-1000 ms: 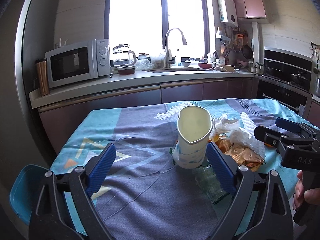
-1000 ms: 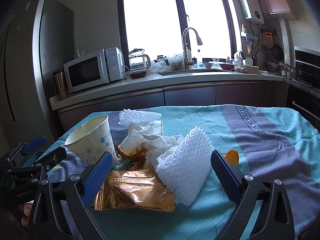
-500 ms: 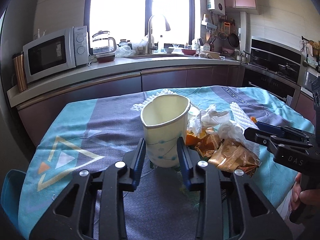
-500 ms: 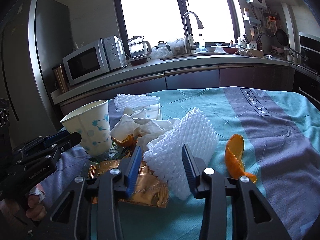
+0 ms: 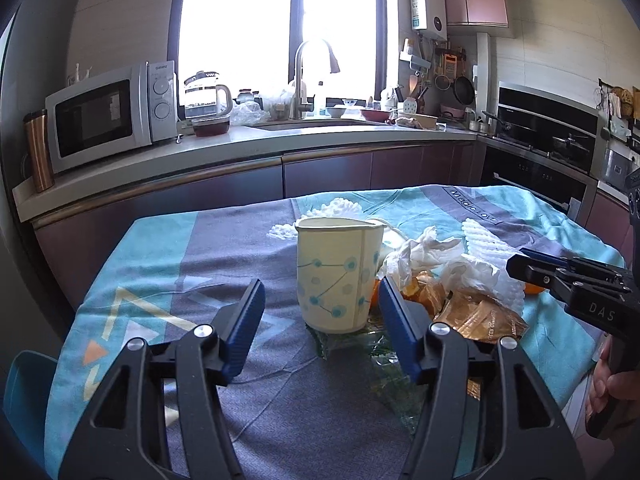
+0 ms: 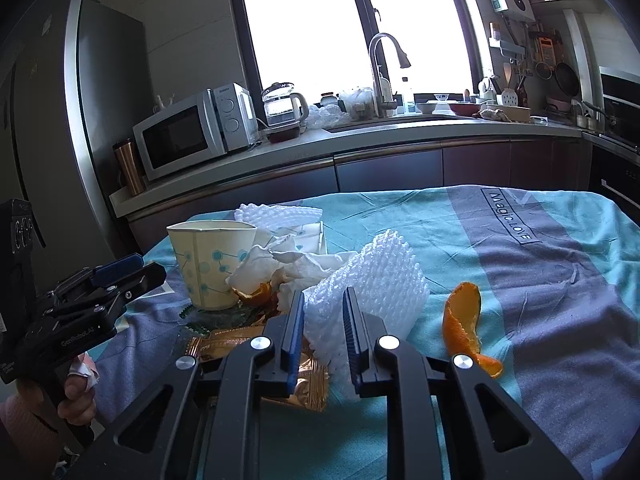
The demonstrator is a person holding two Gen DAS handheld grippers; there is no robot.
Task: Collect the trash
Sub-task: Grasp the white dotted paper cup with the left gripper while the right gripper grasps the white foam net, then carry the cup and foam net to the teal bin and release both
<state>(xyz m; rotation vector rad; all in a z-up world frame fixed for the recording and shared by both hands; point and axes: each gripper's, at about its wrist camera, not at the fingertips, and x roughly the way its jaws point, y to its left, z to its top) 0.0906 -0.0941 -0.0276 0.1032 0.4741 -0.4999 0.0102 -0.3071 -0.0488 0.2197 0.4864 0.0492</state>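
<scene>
Right wrist view: the right gripper [image 6: 323, 330], jaws just closing, pinches the near corner of the white foam net [image 6: 374, 280], whose long axis runs toward one o'clock; the net's lower edge is hidden behind the pads. At nine o'clock a gold wrapper [image 6: 308, 376] lies half covered. Left wrist view: the left gripper [image 5: 322, 322], jaws just reopening, stands released, holding nothing; the dented paper cup [image 5: 336, 272] stands upright beyond its tips at twelve o'clock, untouched, on the tablecloth [image 5: 224, 240].
</scene>
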